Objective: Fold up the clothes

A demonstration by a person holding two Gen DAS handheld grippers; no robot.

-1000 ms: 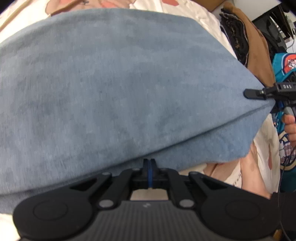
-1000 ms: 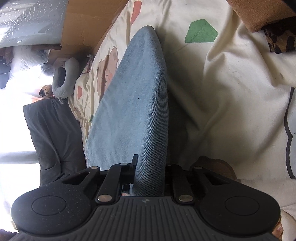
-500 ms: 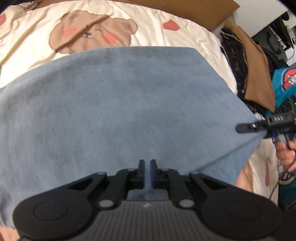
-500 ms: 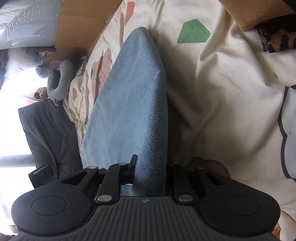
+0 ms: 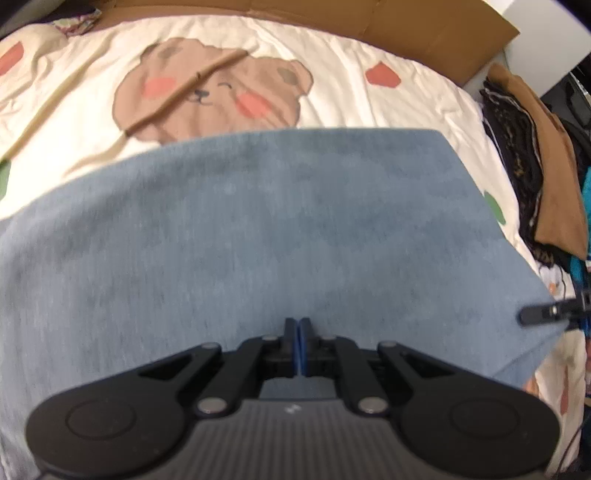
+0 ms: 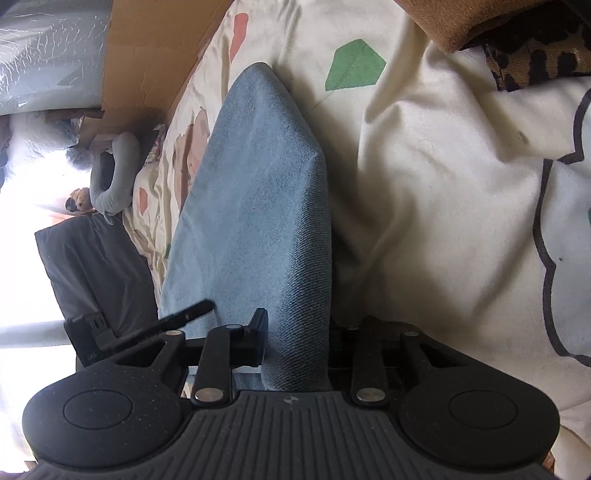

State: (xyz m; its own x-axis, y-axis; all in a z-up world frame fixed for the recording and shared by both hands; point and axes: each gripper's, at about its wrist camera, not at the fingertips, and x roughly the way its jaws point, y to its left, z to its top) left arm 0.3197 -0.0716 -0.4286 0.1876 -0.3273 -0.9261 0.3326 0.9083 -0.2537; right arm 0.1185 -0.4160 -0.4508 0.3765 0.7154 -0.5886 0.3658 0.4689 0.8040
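- Blue garment: a denim-like cloth, spread across the middle of the bed, its far edge just below the printed bear and its near edge at the grippers.
- Left gripper: jaws pressed together, pinching the near edge of the cloth; only a thin layer can lie between the pads.
- Right gripper: jaws opening, with a thick fold of the same cloth between them; the left finger already stands off the fabric, so the hold looks released or nearly so.
- Step in hand, as judged: setting down a fold. To do it well, the near edge should be laid flat and taut, square with the layer below, before either side lets go. The right jaws should clear the fold fully before drawing back, so that they do not drag it askew.
- Bedspread: cream, rumpled, printed with red and green shapes.
- Surroundings: brown cardboard along the far edge of the bed; a pile of brown and leopard-print clothes at the right edge; a grey neck pillow at the bed's far left corner in the right wrist view.
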